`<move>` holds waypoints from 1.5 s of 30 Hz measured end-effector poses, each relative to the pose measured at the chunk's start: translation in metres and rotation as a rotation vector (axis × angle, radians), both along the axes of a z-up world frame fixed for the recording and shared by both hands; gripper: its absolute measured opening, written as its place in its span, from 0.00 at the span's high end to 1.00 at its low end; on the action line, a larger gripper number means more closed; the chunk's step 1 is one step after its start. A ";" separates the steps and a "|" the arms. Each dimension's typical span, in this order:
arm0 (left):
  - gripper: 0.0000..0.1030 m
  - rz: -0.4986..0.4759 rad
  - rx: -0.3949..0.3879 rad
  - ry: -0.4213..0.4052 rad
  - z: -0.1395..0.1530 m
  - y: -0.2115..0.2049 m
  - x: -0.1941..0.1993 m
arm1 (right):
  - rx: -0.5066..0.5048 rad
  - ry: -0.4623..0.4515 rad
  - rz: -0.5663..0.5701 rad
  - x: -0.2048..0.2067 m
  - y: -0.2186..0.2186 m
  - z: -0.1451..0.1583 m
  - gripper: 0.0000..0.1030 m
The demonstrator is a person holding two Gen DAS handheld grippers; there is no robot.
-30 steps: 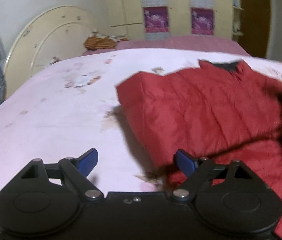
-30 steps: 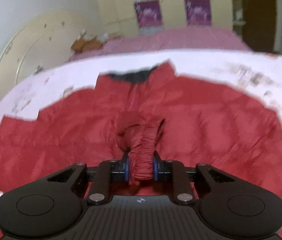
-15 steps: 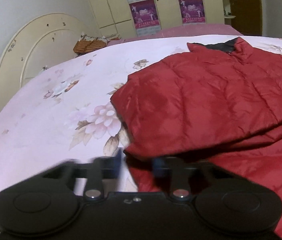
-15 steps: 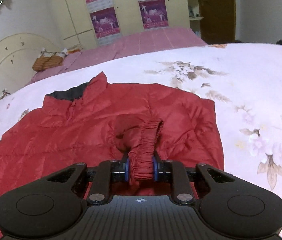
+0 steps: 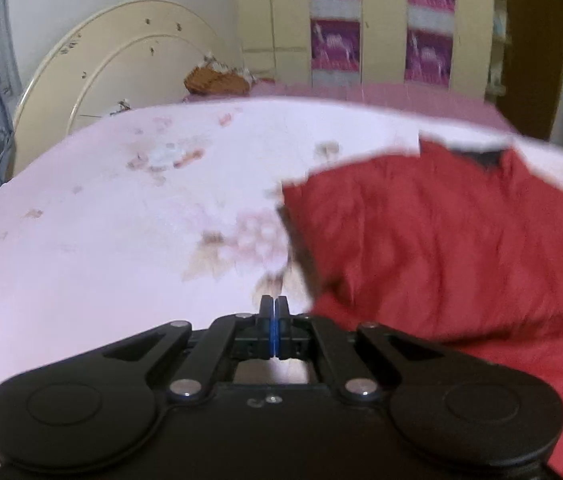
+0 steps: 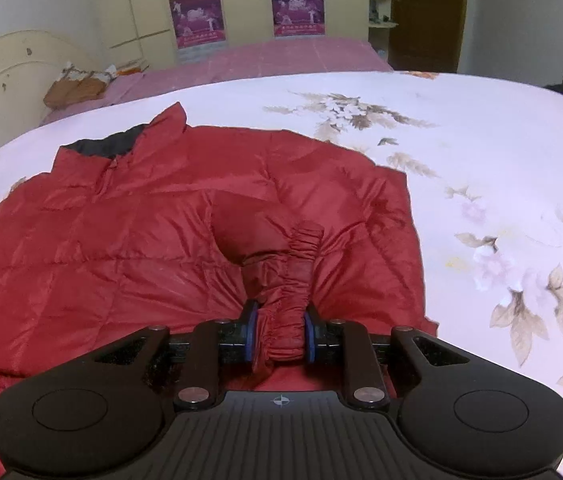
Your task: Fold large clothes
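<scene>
A pale pink floral-print bed sheet (image 6: 481, 152) is spreading ahead of both claws, with a cream arched headboard (image 5: 121, 68) and yellow wardrobe doors carrying purple posters (image 6: 297, 4) rising beyond. The shiny quilted red puffer jacket (image 6: 121, 248) is lying flat just ahead of the right claw (image 6: 279, 332), which is pinching the jacket's gathered elastic sleeve cuff (image 6: 293, 280). The left claw (image 5: 275, 312) is hovering fully closed and empty, the jacket lying to its right.
</scene>
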State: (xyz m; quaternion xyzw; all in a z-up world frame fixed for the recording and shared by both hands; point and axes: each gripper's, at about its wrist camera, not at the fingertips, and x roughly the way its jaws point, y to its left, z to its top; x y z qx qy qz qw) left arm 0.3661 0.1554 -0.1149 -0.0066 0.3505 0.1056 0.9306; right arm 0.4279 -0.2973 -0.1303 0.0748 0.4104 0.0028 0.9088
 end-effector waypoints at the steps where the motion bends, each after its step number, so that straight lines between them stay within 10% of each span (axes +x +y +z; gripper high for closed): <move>1: 0.97 -0.004 0.000 -0.014 0.005 0.000 0.003 | 0.000 -0.025 -0.008 -0.001 -0.002 0.005 0.79; 5: 0.97 -0.076 -0.009 -0.016 0.011 -0.012 0.032 | -0.008 -0.088 -0.013 0.002 -0.001 0.019 0.79; 9: 0.95 -0.116 0.015 0.007 0.000 -0.030 0.057 | -0.076 -0.138 -0.017 0.004 0.004 0.024 0.18; 14: 0.95 -0.141 0.032 0.038 -0.014 -0.039 0.072 | -0.061 -0.127 -0.041 0.007 -0.007 0.023 0.39; 27: 0.97 -0.185 0.104 0.079 -0.038 -0.047 0.093 | -0.271 -0.098 0.146 0.059 0.039 -0.023 0.39; 40: 0.90 -0.139 0.087 0.108 -0.032 -0.051 0.119 | -0.150 -0.197 0.105 0.052 0.037 0.012 0.38; 45: 0.90 -0.142 0.131 0.132 -0.037 -0.057 0.121 | -0.201 -0.071 0.118 0.068 0.039 -0.015 0.38</move>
